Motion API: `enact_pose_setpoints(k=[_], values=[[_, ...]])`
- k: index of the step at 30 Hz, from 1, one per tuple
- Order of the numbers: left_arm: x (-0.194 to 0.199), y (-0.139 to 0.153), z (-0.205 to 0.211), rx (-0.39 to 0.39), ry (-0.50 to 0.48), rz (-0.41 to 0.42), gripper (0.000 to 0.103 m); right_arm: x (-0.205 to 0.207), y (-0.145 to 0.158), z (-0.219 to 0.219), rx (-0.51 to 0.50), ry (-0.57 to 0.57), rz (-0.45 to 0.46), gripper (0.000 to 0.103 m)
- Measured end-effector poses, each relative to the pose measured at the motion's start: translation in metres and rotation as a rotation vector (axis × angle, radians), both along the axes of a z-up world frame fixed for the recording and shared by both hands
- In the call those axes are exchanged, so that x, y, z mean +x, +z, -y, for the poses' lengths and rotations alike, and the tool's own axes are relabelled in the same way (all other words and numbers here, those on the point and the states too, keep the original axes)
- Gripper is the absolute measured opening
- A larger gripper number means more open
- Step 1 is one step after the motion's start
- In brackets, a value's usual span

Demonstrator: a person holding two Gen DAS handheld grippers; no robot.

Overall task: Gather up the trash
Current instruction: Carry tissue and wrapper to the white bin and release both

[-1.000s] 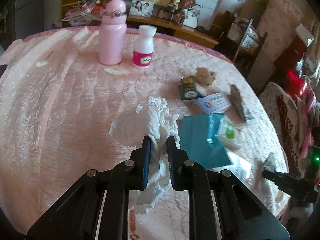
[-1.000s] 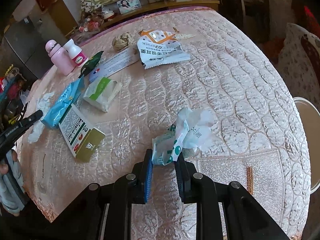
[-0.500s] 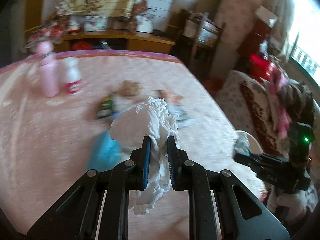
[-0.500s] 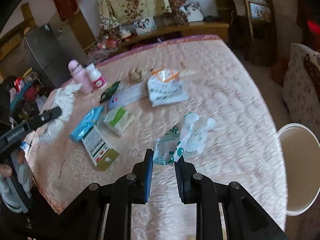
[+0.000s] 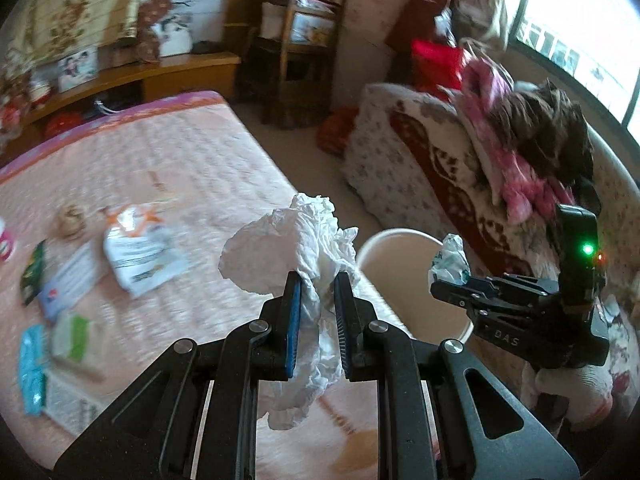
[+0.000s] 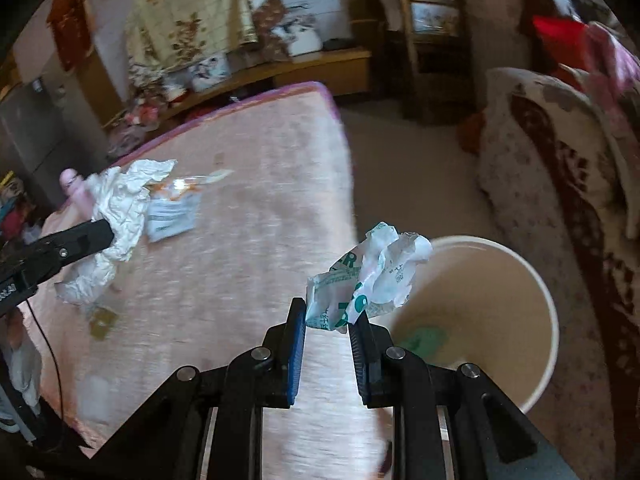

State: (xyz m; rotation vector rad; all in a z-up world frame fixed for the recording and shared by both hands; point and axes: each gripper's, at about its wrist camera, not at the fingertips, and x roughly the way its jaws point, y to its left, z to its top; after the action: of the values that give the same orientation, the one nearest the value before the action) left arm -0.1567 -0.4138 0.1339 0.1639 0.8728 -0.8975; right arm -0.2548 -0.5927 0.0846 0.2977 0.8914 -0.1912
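My left gripper [image 5: 317, 292] is shut on a crumpled white tissue [image 5: 296, 248] and holds it in the air above the bed's right edge. My right gripper [image 6: 327, 320] is shut on a crumpled white-and-green wrapper [image 6: 372, 276], held at the near rim of a white bin [image 6: 500, 264] on the floor beside the bed. A green scrap lies in the bin. The bin [image 5: 384, 240] also shows in the left wrist view, with the right gripper [image 5: 448, 280] over it. The left gripper and tissue [image 6: 116, 216] show at the left of the right wrist view.
The pink quilted bed [image 5: 160, 168] holds several pieces of trash: a white-and-orange packet [image 5: 140, 252], a card, a green sachet, a blue packet [image 5: 30, 364], a box. A patterned sofa [image 5: 440, 160] stands right of the bin. A wooden shelf and chair stand behind.
Both grippers have swung right, away from the bed's middle toward the bin, each still holding its trash. The right gripper's jaws stand a little wider apart.
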Motion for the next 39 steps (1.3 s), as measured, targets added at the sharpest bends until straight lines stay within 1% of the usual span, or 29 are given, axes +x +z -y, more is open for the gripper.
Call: enact_pose_setpoints(k=[5,9,12,17,18,19,20,21,23,26,32,39], values=[[-0.008,-0.014,0.046,0.051,-0.058,-0.011,0.014,-0.011,-0.018,0.041,0.023,-0.062,-0.032,0.020],[-0.009,-0.030,0.074,0.070,-0.081,-0.053,0.014,-0.013,-0.033,0.059,0.052,-0.096,-0.053,0.020],[-0.007,-0.042,0.093,0.071,-0.090,-0.095,0.014,-0.014,-0.046,0.074,0.074,-0.129,-0.076,0.020],[-0.008,-0.057,0.115,0.046,-0.109,-0.162,0.015,-0.019,-0.060,0.090,0.087,-0.173,-0.095,0.020],[-0.008,-0.060,0.120,0.042,-0.111,-0.178,0.019,-0.021,-0.063,0.094,0.097,-0.179,-0.094,0.024],[-0.007,-0.062,0.122,0.034,-0.116,-0.198,0.023,-0.021,-0.064,0.096,0.097,-0.187,-0.095,0.031],[-0.006,-0.065,0.124,0.024,-0.121,-0.220,0.036,-0.022,-0.065,0.098,0.095,-0.198,-0.094,0.050],[-0.006,-0.065,0.124,0.019,-0.120,-0.227,0.046,-0.024,-0.066,0.101,0.094,-0.209,-0.088,0.060],[-0.005,-0.063,0.124,0.008,-0.113,-0.236,0.048,-0.027,-0.066,0.104,0.092,-0.223,-0.085,0.061],[-0.006,-0.060,0.121,0.020,-0.113,-0.222,0.048,-0.031,-0.065,0.108,0.092,-0.239,-0.084,0.061],[-0.008,-0.045,0.103,0.058,-0.082,-0.115,0.048,-0.030,-0.062,0.100,0.096,-0.221,-0.073,0.061],[-0.009,-0.029,0.065,0.089,-0.011,0.019,0.048,-0.021,-0.049,0.069,0.072,-0.171,-0.058,0.061]])
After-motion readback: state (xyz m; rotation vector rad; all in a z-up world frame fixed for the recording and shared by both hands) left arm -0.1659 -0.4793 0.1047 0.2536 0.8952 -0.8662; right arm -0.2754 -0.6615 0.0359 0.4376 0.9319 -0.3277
